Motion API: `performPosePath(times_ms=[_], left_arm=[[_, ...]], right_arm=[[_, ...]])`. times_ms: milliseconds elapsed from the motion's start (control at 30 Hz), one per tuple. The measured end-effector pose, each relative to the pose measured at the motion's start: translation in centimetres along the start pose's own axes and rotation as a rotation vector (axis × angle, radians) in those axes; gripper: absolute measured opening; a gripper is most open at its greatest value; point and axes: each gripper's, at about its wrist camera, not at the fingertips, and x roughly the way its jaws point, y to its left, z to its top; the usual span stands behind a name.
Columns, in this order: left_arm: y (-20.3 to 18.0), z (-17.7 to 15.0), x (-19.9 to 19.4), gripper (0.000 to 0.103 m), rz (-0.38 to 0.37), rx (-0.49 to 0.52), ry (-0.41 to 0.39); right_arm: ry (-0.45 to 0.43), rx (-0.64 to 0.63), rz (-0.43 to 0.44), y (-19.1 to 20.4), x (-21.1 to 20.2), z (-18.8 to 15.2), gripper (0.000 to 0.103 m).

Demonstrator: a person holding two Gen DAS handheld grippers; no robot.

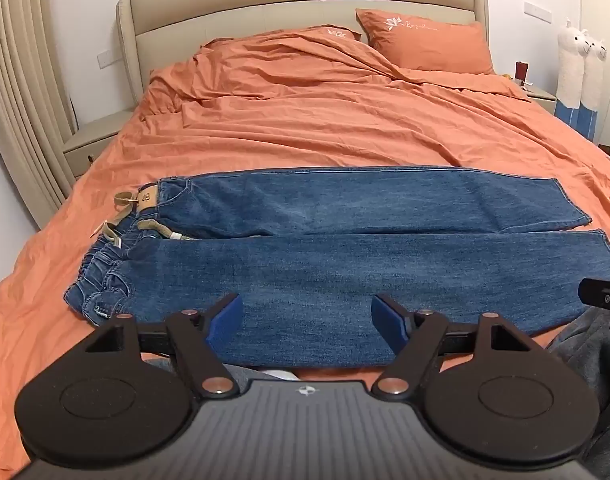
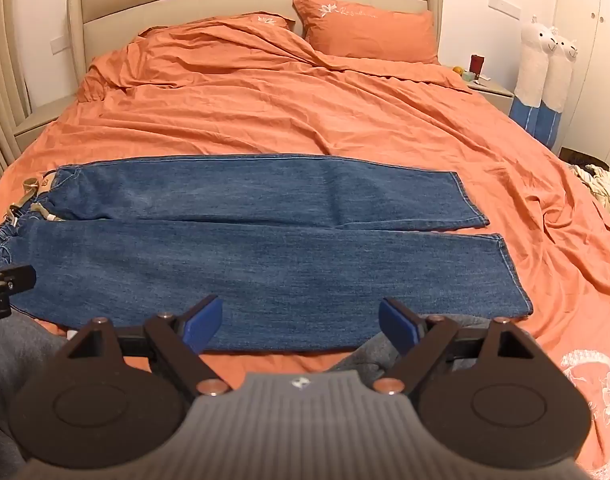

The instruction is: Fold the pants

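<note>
Pants (image 1: 325,248): blue denim, spread flat across the near part of the bed (image 1: 305,128), waistband toward its left edge, hems toward its right, legs side by side. Left gripper (image 1: 307,316) and right gripper (image 2: 301,322): both gaping wide, empty, hovering over the near leg's edge beside the bed's near edge. Risk, as I judge it: pinching the orange sheet along with the denim, dragging both and skewing the fold.

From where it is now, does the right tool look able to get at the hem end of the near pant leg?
Probably yes. The right tool hangs open over the near leg, and the hem lies flat and uncovered off to its right.
</note>
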Motion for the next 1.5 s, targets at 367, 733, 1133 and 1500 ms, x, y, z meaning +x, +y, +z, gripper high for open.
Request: performPosePath(times_ms=[367,733,1133,1500], left_arm=[[0.4,-0.1,-0.4,0.085,0.004,-0.021,-0.002],[0.6,-0.1,-0.5,0.085,0.0,-0.026,-0.002],[0.6,-0.2,-0.7,0.085,-0.007,-0.025,-0.004],[-0.1,-0.4,-0.4,0.084,-0.01,-0.017,-0.005]], right_arm=[[-0.004,-0.014,0.003,0.4,-0.6,0.0,0.082],[-0.006,-0.004,-0.002,0.2,-0.6,-0.3,0.082],[-0.004,-0.003,0.0,0.0,-0.7,-0.3,0.082],[-0.003,0.001,-0.005,-0.2,-0.7,-0.4,0.082]])
